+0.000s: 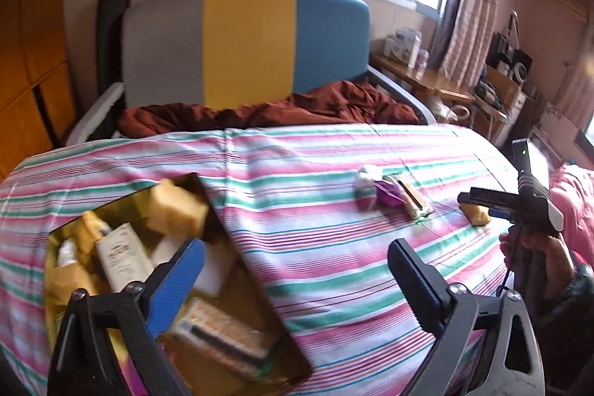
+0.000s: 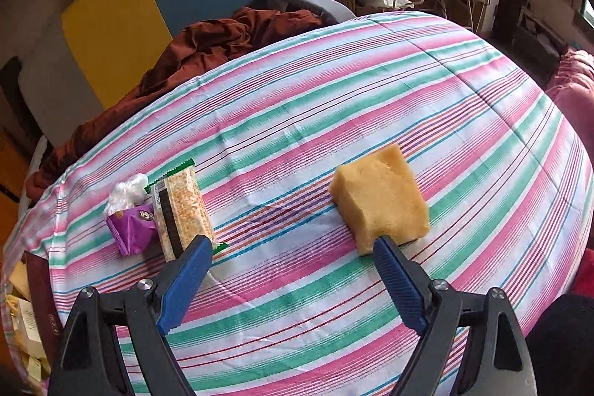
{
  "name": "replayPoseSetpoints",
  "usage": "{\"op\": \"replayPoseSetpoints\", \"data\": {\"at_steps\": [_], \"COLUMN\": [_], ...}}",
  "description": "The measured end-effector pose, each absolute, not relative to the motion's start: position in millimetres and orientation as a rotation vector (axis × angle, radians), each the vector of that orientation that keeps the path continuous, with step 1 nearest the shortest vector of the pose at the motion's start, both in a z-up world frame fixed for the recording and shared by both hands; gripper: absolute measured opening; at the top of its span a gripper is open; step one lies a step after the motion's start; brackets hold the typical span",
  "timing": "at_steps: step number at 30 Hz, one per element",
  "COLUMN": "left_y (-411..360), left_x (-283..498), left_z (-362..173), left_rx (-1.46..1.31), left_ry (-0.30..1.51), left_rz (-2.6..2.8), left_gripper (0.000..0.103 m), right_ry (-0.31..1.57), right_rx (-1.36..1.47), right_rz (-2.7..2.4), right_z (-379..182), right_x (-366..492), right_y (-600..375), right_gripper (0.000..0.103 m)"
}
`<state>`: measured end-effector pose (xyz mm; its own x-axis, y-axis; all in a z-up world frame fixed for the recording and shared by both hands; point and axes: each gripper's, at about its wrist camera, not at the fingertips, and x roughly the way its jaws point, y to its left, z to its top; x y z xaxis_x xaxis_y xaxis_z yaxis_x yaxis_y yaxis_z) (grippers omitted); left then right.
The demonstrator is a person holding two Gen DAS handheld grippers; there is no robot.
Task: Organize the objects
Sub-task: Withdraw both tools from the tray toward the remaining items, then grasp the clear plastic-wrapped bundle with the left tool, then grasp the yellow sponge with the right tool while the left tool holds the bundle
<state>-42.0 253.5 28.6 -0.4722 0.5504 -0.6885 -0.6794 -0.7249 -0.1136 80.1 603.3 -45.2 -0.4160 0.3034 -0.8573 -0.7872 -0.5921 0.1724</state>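
From the left wrist camera, the left gripper [image 1: 297, 260] is hanging over a bed with a striped sheet [image 1: 334, 173]. Its two fingers are standing wide apart and nothing is sitting between them. Its left finger [image 1: 178, 281] is showing above an open box [image 1: 178, 186] that is lying on the sheet. The box is holding a yellow sponge [image 1: 176, 210] leaning near its far corner, a white carton [image 1: 124, 257] and a snack bar [image 1: 226, 336] near the front. Farther out on the sheet, a little pile is lying well apart from the box: a white wad [image 1: 365, 173], a purple packet [image 1: 389, 193] and a wrapped bar [image 1: 414, 199]. Off to the right, the right gripper [image 1: 493, 203] is being held by a hand [image 1: 534, 247] just above another sponge [image 1: 475, 214]; this view is not showing how far its fingers are spread.

From the right wrist camera, the right gripper [image 2: 293, 281] is pointing down at the same sheet [image 2: 371, 99]. Its blue fingers are standing wide apart and are pinching nothing. The sponge [image 2: 380, 197] is lying on the sheet just past the right finger [image 2: 399, 284]. The wrapped bar [image 2: 182, 210] is lying just past the left finger, touching the purple packet [image 2: 131, 227] and the white wad [image 2: 126, 193]. The box [image 2: 39, 284] is peeking in at the left edge.
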Motion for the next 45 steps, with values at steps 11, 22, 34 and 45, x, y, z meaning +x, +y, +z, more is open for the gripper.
{"op": "replayPoseSetpoints", "data": {"at_steps": [11,22,34,45], "left_y": [378,467,514,454], "left_x": [-68,-130,-154,-149], "left_z": [-15,-45,-94,-95], "left_rx": [-1.109,-1.178,-1.240,-1.321], "left_ry": [0.345,0.289,0.369,0.265], "left_rz": [1.989,1.901,1.852,1.898], "left_gripper": [0.051,0.051,0.037,0.037], "right_ry": [0.873,0.894,0.897,1.249], "right_rx": [-1.093,-1.119,-1.078,-0.655], "right_rz": [2.086,2.140,2.146,1.871], "right_z": [-45,-42,-38,-42], "right_x": [80,79,84,166], "right_y": [602,602,607,668], "right_gripper": [0.090,0.090,0.088,0.083]}}
